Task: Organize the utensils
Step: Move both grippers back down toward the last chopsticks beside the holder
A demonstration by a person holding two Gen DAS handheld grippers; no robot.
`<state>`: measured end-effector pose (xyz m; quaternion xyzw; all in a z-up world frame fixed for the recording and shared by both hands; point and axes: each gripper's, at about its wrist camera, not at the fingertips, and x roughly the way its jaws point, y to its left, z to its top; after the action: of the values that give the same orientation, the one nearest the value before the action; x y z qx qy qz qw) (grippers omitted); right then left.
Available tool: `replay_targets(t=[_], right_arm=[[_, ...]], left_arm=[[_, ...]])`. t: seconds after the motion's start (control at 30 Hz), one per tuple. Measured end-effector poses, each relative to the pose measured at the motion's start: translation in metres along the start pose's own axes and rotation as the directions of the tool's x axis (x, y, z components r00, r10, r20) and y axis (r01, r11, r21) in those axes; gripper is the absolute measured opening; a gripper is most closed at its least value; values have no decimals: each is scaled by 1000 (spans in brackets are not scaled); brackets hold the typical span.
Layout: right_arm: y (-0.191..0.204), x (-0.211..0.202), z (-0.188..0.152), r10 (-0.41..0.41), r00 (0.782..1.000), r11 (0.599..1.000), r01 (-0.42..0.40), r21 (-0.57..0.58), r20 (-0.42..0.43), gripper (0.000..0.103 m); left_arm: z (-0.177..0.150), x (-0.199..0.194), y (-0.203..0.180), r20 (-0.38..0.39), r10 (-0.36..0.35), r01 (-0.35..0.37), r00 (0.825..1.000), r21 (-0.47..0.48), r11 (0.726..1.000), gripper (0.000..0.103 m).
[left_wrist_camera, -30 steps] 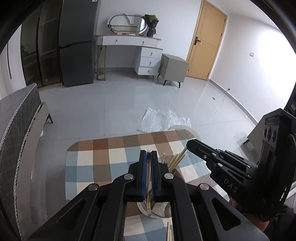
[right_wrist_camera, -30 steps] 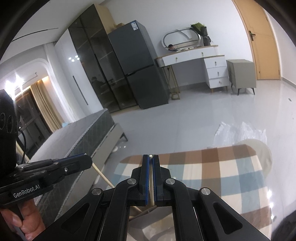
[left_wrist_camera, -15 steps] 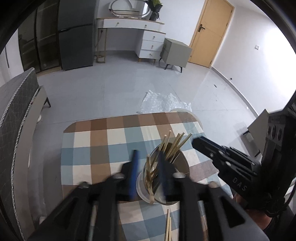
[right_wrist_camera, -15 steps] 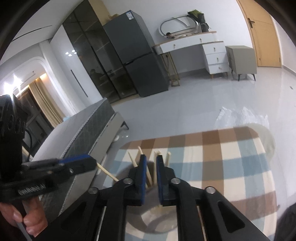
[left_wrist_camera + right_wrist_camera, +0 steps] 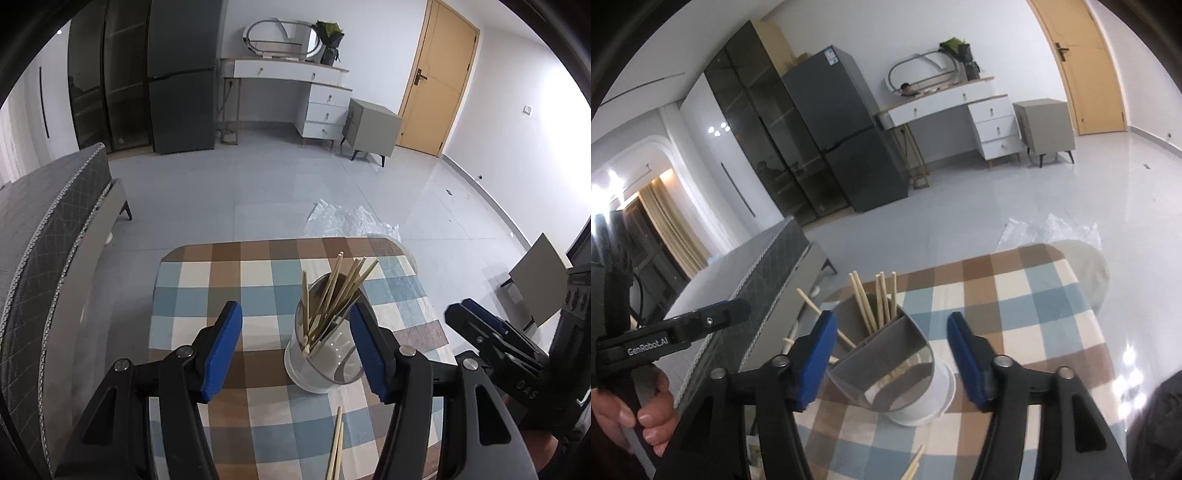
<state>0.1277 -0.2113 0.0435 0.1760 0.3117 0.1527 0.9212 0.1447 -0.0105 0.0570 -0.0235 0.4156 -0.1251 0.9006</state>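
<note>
A clear cup (image 5: pixel 325 365) holding several wooden chopsticks (image 5: pixel 332 295) stands on the checked tablecloth (image 5: pixel 221 273). My left gripper (image 5: pixel 295 321) hovers over it with its jaws opening. The cup shows between the blue pads, which do not touch it. Two loose chopsticks (image 5: pixel 336 450) lie on the cloth nearer to me. In the right wrist view, my right gripper (image 5: pixel 892 325) is also opening just before the cup (image 5: pixel 905 373) and its chopsticks (image 5: pixel 882 299), holding nothing. The right gripper (image 5: pixel 480 328) shows at the right of the left wrist view. A hand holds the left gripper (image 5: pixel 701 325).
The small table ends just past the cup, with a round stool (image 5: pixel 1082 266) and a plastic sheet (image 5: pixel 347 221) on the floor beyond. A grey bed (image 5: pixel 44 229) runs along the left. A fridge (image 5: pixel 181 74), dresser (image 5: pixel 295 74) and door (image 5: pixel 439 81) stand far back.
Both grippers were shut on a chopstick above the cup. Both have opened and drawn back, and those chopsticks now stand in the cup.
</note>
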Motion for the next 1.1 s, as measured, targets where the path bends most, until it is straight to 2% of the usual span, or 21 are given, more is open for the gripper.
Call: replay_targets(t=[0.1, 0.23, 0.37, 0.9, 1.1], right_arm=[[3, -14, -4, 6, 1000, 1000, -5, -7, 14, 64], [10, -33, -10, 5, 999, 1000, -4, -22, 44, 69], [15, -46, -19, -2, 998, 999, 5, -37, 58, 74], [23, -75, -57, -24, 997, 998, 27, -49, 68, 88], [24, -75, -76, -29, 998, 998, 32, -59, 51, 90]], left_arm=[[-6, -11, -2, 26, 9, -9, 1000, -2, 1000, 68], [-15, -23, -7, 59, 22, -23, 998, 11, 1000, 70], [-26, -32, -9, 90, 36, -37, 995, 14, 999, 78], [-66, -56, -8, 130, 42, -36, 991, -51, 998, 83], [-86, -56, -10, 143, 61, -56, 988, -34, 998, 84]])
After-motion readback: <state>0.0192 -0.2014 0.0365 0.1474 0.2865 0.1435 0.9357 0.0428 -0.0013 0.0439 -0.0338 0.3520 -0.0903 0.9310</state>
